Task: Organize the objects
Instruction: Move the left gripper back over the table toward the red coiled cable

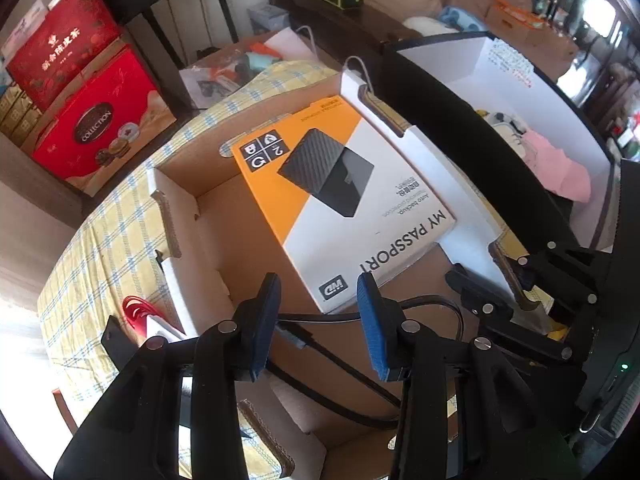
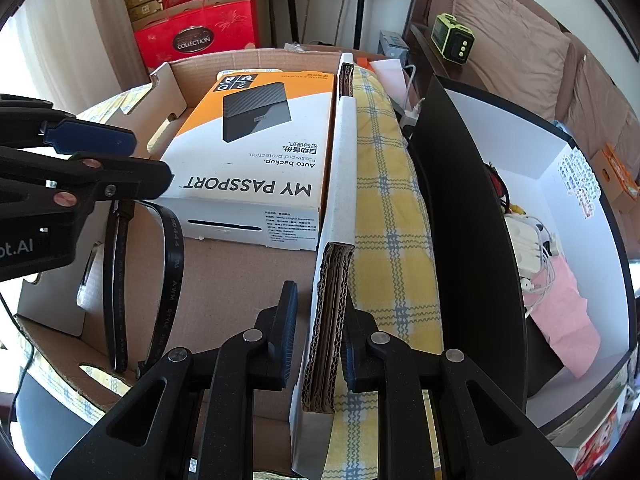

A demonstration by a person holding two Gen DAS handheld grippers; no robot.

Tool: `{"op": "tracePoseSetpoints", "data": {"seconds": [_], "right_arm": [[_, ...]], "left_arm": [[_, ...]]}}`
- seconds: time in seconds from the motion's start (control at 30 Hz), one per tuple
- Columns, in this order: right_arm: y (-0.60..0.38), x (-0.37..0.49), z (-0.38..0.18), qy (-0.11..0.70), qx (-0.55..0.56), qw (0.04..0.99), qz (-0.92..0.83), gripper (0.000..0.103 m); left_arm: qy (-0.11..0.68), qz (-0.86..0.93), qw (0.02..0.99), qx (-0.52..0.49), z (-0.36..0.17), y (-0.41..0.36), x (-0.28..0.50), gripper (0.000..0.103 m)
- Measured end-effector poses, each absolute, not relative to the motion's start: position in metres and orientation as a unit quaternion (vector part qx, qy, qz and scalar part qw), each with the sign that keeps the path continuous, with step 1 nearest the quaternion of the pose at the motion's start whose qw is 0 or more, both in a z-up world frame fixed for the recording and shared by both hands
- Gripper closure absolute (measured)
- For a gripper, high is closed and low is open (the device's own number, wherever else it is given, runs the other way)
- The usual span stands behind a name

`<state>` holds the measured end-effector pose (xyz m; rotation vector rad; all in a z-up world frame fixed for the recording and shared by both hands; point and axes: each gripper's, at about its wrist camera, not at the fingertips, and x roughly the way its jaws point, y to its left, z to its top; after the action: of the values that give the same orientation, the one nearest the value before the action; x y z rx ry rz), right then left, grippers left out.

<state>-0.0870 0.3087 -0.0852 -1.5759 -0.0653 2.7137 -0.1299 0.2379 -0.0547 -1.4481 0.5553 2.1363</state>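
An open cardboard box (image 1: 182,200) sits on a yellow checked tablecloth (image 2: 384,208). Inside it lies an orange and white "My Passport" hard-drive box (image 1: 348,184) (image 2: 256,148), flat on the floor at the far end. A flat black cable (image 1: 448,304) (image 2: 172,272) lies looped on the box floor nearer me. My left gripper (image 1: 319,286) (image 2: 152,160), with blue pads, points down over the cable; its jaws stand apart and the pads press on nothing. My right gripper (image 2: 320,296) (image 1: 490,276) is shut on the cardboard box's right wall (image 2: 342,184).
Right of the cardboard box stands a black bin with a white inside (image 2: 472,200) holding a pink cloth (image 2: 560,304) and white chargers. Red gift boxes (image 1: 100,128) are stacked beyond the table. A red object (image 1: 138,312) lies by the box's left side.
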Motion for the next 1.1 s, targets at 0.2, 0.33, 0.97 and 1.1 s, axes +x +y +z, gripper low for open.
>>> {"op": "tracePoseSetpoints", "data": {"seconds": [0.2, 0.33, 0.97, 1.1], "right_arm": [[0.307, -0.089, -0.084, -0.022, -0.502, 0.004, 0.865, 0.084], [0.307, -0.089, -0.085, -0.023, -0.501, 0.005, 0.865, 0.083], [0.308, -0.089, -0.086, -0.023, -0.501, 0.005, 0.865, 0.083], [0.309, -0.089, -0.086, -0.023, -0.500, 0.005, 0.865, 0.083]], "left_arm": [[0.192, 0.779, 0.257, -0.538, -0.058, 0.243, -0.133, 0.066], [0.200, 0.787, 0.249, -0.528, -0.062, 0.248, -0.131, 0.057], [0.094, 0.836, 0.234, -0.487, -0.002, 0.149, -0.123, 0.023], [0.077, 0.839, 0.204, -0.499, -0.012, 0.114, -0.126, 0.023]]}}
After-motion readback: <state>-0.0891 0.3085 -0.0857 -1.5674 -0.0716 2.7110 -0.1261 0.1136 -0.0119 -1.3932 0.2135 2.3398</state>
